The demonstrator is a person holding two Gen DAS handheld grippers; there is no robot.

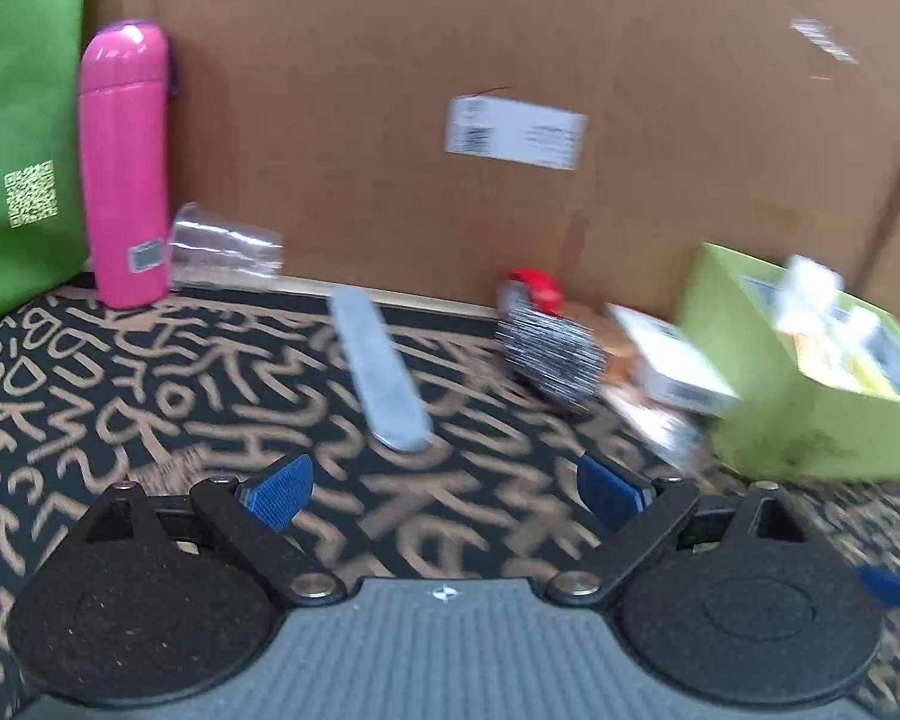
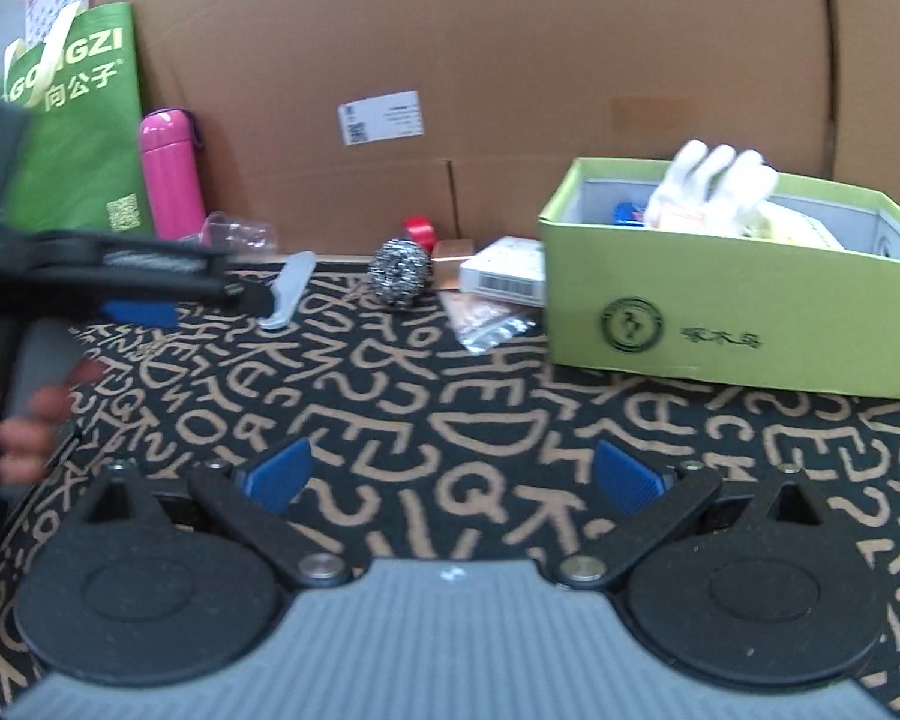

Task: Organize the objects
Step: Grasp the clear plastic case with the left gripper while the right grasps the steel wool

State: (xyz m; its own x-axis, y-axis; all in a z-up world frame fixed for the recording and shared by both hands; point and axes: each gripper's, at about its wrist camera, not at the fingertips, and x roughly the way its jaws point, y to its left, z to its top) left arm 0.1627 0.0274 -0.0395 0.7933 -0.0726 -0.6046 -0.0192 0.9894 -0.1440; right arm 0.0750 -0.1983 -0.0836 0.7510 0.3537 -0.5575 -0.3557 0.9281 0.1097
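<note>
Both grippers hover over the lettered cloth (image 2: 450, 414) with nothing between their blue pads. The left gripper (image 1: 444, 492) has its jaws spread wide and empty; the right gripper (image 2: 450, 477) is likewise wide apart and holds nothing.

The green box (image 2: 720, 306) stands on the cloth, open-topped, with a white glove (image 2: 714, 180) and other items inside. Just left of the box lie a white carton (image 2: 504, 276) and a clear packet (image 2: 486, 318). Further left of the box sits a steel scourer (image 2: 399, 270), with a red item (image 2: 420, 231) behind it. A grey flat case (image 1: 384, 372) lies beyond the scourer, away from the box. Far left of the box, a pink flask (image 1: 126, 162) stands upright beside a green bag (image 1: 24, 120), with a clear cup (image 1: 225, 246) on its side next to the flask.
</note>
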